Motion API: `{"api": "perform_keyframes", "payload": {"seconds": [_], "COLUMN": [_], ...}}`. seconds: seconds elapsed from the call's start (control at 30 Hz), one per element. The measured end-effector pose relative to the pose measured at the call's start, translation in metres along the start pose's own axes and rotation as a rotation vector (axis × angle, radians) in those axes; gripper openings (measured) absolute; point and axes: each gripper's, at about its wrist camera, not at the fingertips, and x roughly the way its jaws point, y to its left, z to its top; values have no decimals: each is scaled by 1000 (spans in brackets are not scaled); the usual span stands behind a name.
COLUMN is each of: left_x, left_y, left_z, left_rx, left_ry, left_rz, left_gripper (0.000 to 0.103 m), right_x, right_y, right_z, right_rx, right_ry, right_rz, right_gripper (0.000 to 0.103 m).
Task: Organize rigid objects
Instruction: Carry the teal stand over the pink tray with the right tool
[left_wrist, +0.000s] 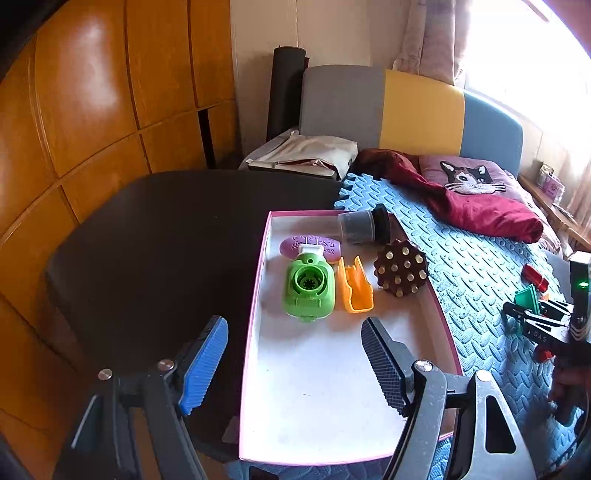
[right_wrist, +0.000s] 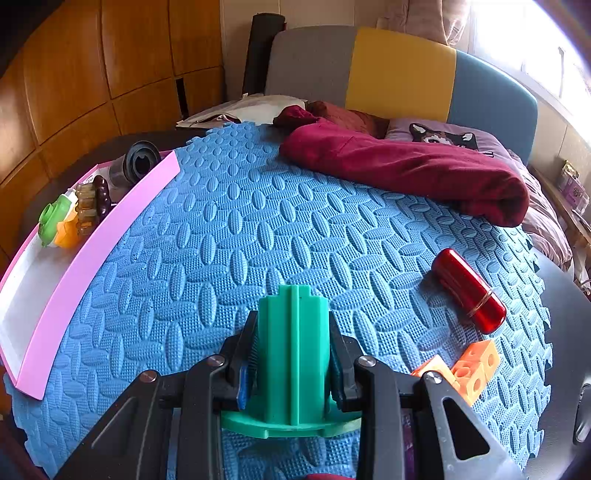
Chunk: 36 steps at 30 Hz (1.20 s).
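Right claw grips green piece; left claw empty

Right claw (right_wrist: 291, 365) clamped on one green ribbed plastic piece (right_wrist: 291, 350), over the blue foam mat (right_wrist: 229, 236). Left claw (left_wrist: 295, 365) parted, empty, above the pink tray (left_wrist: 255, 306).

Tray: one green gadget (left_wrist: 308, 286), one purple bar (left_wrist: 295, 245), one orange clip (left_wrist: 355, 290), one studded brown disc (left_wrist: 400, 267), one dark jar (left_wrist: 364, 224).

Mat, right edge: one red cylinder (right_wrist: 468, 290), one orange block (right_wrist: 474, 367).

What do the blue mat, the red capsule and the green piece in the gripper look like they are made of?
Blue mat: probably soft foam, matte, with embossed ovals and jigsaw edges.
Red capsule: glossy, with sharp highlights; lacquered metal or hard plastic, hard to tell.
Green piece, clamped in the right gripper: seemingly rigid plastic, smooth satin, with moulded ribs.
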Motion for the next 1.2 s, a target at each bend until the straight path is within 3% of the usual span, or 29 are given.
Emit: {"api": "perform_keyframes", "payload": {"seconds": [0.43,1.2], "left_x": [0,-10], "left_y": [6,29], "left_z": [-4,-8], "left_rx": [-3,-43], "left_ry": [0,-33], "left_rz": [7,7], "left_gripper": [76,76], "right_x": [0,-2], "right_y": [0,14], "right_z": [0,0], "right_rx": [0,28], "right_ry": [-1,10], "right_rz": [-1,-119], "right_gripper": [31,29]}}
